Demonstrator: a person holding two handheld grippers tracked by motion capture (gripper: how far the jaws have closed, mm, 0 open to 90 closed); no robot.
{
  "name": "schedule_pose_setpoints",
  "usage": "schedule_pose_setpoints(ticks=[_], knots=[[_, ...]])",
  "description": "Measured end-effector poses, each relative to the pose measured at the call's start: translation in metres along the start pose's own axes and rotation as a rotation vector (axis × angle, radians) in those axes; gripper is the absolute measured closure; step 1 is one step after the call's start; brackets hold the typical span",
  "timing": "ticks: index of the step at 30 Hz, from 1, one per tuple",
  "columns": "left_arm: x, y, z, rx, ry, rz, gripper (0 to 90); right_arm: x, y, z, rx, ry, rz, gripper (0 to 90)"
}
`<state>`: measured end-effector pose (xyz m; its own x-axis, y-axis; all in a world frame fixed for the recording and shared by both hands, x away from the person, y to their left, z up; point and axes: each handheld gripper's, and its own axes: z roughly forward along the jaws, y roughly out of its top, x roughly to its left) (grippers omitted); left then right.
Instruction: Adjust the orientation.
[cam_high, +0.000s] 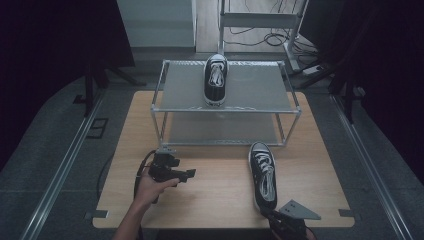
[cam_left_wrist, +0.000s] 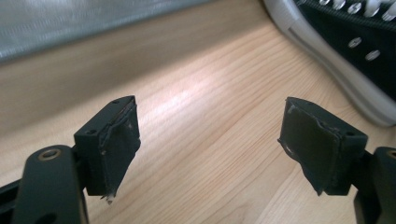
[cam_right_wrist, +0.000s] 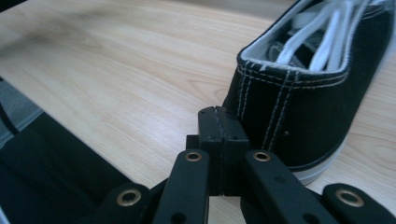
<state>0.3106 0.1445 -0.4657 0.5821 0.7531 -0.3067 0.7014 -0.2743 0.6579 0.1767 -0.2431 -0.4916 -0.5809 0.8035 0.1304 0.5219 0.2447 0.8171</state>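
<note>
A pale wooden tabletop (cam_high: 220, 185) carries everything here. At its far half stands a two-tier metal rack with silvery mesh shelves (cam_high: 250, 87), its frame of thin chrome tubes. On the rack's top shelf rests a black canvas sneaker with white laces and a white rubber sole (cam_high: 216, 79), toe toward the person.

A second black canvas sneaker with white laces (cam_high: 263, 173) lies flat on the tabletop in front of the rack's right end, toe toward the rack and heel toward the near edge. In the right gripper view its stitched black heel (cam_right_wrist: 299, 107) stands upright on the wood, the white sole strip at the bottom.

The left gripper (cam_high: 186, 175), held in the person's left hand (cam_high: 150, 189), sits low over the tabletop, to the left of that shoe and well apart from it. Its jaws are released with bare wood between the pads (cam_left_wrist: 119, 140), and the shoe's white sole (cam_left_wrist: 327, 60) shows off to the side.

The right gripper (cam_right_wrist: 223, 125) is clenched with nothing between its jaws, its tip just beside the shoe's heel; whether it touches cannot be told.
</note>
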Motion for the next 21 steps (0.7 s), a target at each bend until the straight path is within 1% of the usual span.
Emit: schedule_pose_setpoints(ticks=[1, 3, 5, 7, 8, 10, 11, 12, 13, 14, 15, 16, 17, 18, 19, 20, 21], knots=[[0.001, -0.004, 0.003, 0.005, 0.002, -0.001, 20.2, -0.006, -0.001, -0.004, -0.003, -0.015, 0.016, 90.0], [0.001, -0.005, 0.005, 0.014, 0.006, 0.002, 20.4, -0.008, -0.001, -0.006, -0.003, -0.020, 0.020, 90.0], [0.001, -0.006, 0.006, 0.021, 0.012, 0.007, 20.4, -0.017, -0.004, -0.011, -0.005, -0.046, 0.031, 90.0], [0.000, -0.007, 0.007, 0.019, 0.012, 0.006, 20.5, -0.019, -0.004, -0.012, -0.005, -0.050, 0.035, 90.0], [0.000, -0.007, 0.008, 0.019, 0.012, 0.008, 20.6, -0.025, -0.004, -0.014, -0.013, -0.063, 0.041, 90.0], [-0.001, -0.009, 0.010, 0.024, 0.013, 0.013, 20.6, -0.031, -0.005, -0.015, -0.015, -0.074, 0.049, 90.0], [-0.001, -0.010, 0.011, 0.028, 0.011, 0.016, 20.7, -0.035, -0.004, -0.016, -0.021, -0.061, 0.061, 90.0], [-0.001, -0.011, 0.012, 0.033, 0.010, 0.017, 20.6, -0.038, -0.004, -0.018, -0.025, -0.059, 0.068, 90.0], [-0.001, -0.012, 0.013, 0.040, 0.012, 0.021, 20.7, -0.043, -0.004, -0.020, -0.034, -0.080, 0.070, 90.0], [-0.001, -0.013, 0.014, 0.041, 0.016, 0.021, 20.8, -0.046, -0.004, -0.020, -0.034, -0.077, 0.074, 90.0], [0.000, -0.015, 0.015, 0.044, 0.011, 0.014, 20.9, -0.049, -0.003, -0.021, -0.043, -0.062, 0.088, 90.0], [0.000, -0.015, 0.015, 0.044, 0.011, 0.014, 20.8, -0.049, -0.003, -0.021, -0.043, -0.062, 0.088, 90.0], [0.000, -0.016, 0.016, 0.045, 0.006, 0.010, 20.9, -0.054, -0.002, -0.022, -0.045, -0.076, 0.068, 90.0], [0.001, -0.017, 0.016, 0.047, 0.006, 0.009, 20.9, -0.054, -0.002, -0.022, -0.045, -0.076, 0.068, 90.0], [0.002, -0.018, 0.017, 0.049, 0.001, 0.005, 20.9, -0.056, -0.002, -0.024, -0.045, -0.088, 0.039, 87.6], [0.002, -0.018, 0.017, 0.049, 0.001, 0.005, 20.9, -0.056, -0.002, -0.024, -0.045, -0.088, 0.039, 87.6], [0.003, -0.019, 0.018, 0.051, 0.001, -0.002, 20.9, -0.058, 0.000, -0.029, -0.073, -0.055, 0.053, 81.1]])
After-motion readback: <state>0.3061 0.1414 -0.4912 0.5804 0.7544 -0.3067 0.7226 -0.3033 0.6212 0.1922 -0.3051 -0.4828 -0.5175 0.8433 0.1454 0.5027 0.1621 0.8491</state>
